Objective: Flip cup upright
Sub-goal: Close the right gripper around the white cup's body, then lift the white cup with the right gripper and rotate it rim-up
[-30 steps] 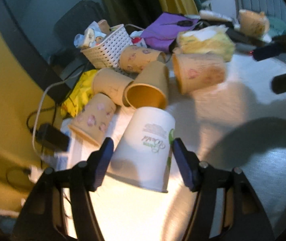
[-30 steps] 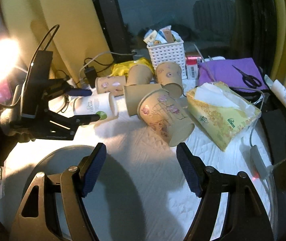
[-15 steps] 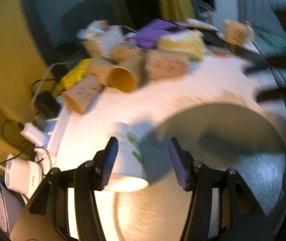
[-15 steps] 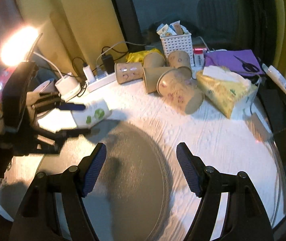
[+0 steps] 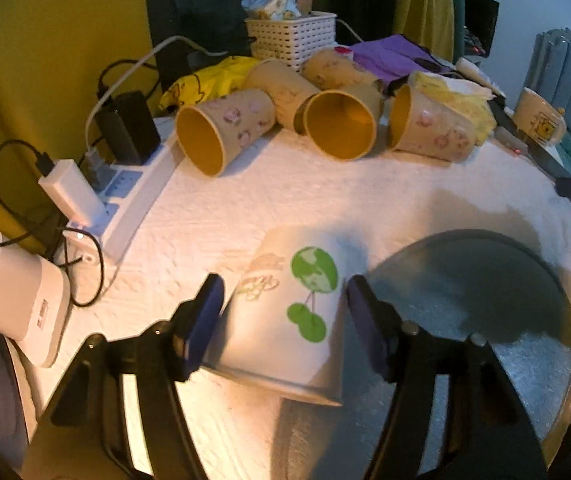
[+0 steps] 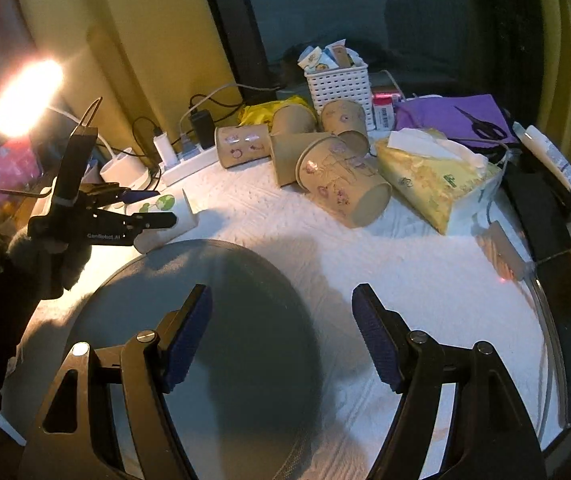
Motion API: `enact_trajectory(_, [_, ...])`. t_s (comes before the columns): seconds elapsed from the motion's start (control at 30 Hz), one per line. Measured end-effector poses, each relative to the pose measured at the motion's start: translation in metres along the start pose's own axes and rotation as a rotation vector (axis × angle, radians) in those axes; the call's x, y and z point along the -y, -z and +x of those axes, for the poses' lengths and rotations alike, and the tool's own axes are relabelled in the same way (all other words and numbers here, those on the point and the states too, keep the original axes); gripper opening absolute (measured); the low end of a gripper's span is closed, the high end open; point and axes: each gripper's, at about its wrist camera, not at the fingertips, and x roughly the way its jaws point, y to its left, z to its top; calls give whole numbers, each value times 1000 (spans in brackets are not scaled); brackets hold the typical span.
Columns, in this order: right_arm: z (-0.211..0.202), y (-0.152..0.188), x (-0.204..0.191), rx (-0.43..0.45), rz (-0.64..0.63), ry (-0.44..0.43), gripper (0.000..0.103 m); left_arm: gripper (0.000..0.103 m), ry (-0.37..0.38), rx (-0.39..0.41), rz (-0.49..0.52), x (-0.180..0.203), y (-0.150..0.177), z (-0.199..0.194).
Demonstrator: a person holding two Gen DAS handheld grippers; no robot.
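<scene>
At the far left of the left wrist view, a power strip (image 5: 137,200) with plugged-in chargers lies off the left finger's side on the white table covering (image 5: 277,192). The left gripper (image 5: 281,320) has its blue-padded fingers (image 5: 205,316) on either side of the white cup (image 5: 289,312) with the green print. The cup is tilted, rim toward the camera, its lower edge at the rim of the grey round mat (image 5: 485,288). Whether the pads press the cup cannot be told. Ahead of the fingertips several tan paper cups (image 5: 221,136) lie on their sides. To the right, the right gripper (image 6: 281,328) hangs wide open and empty above the mat, a tissue pack (image 6: 429,180) ahead and right.
</scene>
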Motion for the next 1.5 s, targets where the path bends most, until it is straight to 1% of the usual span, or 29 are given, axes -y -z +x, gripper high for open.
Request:
enact_trajectory(0.03, [1, 0, -1, -1, -2, -1, 75, 65, 19, -1, -3, 2, 2, -1])
enact_trajectory(0.1, [2, 0, -4, -2, -9, -10, 75, 65, 84, -25, -12, 8, 9, -2])
enact_trajectory(0.2, [0, 1, -7, -4, -15, -16, 75, 65, 155, -41, 3, 27, 20, -8])
enact_trajectory(0.23, [-1, 3, -8, -5, -16, -17, 75, 65, 186, -41, 12, 38, 26, -12])
enact_trajectory(0.4, [-11, 14, -9, -10, -15, -12, 75, 65, 273, -42, 73, 85, 45, -29])
enact_trajectory(0.53, [-20, 28, -11, -23, -19, -10, 75, 65, 366, -41, 113, 125, 58, -42])
enact_trajectory(0.63, [-28, 40, -13, -35, -26, -7, 75, 65, 417, -38, 146, 148, 65, -49])
enact_trajectory(0.77, [-31, 59, -11, -63, -23, -2, 75, 65, 459, -45, 168, 166, 71, -56])
enact_trajectory(0.9, [-21, 79, -4, -109, -7, 14, 75, 66, 448, -55, 180, 174, 72, -58])
enact_trajectory(0.97, [-16, 83, -4, -124, -13, 16, 75, 78, 442, -54, 181, 175, 73, -58])
enact_trajectory(1.0, [-15, 84, -5, -127, -17, 12, 75, 86, 441, -46, 174, 174, 74, -60])
enact_trajectory(1.03, [-14, 84, -7, -129, -24, 8, 75, 88, 443, -44, 167, 172, 75, -61])
enact_trajectory(1.27, [-17, 84, -19, -133, -67, -15, 75, 88, 391, -28, 130, 160, 81, -74])
enact_trajectory(1.43, [-29, 84, -25, -122, -104, -23, 75, 88, 332, -16, 93, 154, 93, -93])
enact_trajectory(1.5, [-36, 82, -29, -115, -143, -30, 75, 88, 304, -17, 65, 151, 100, -98])
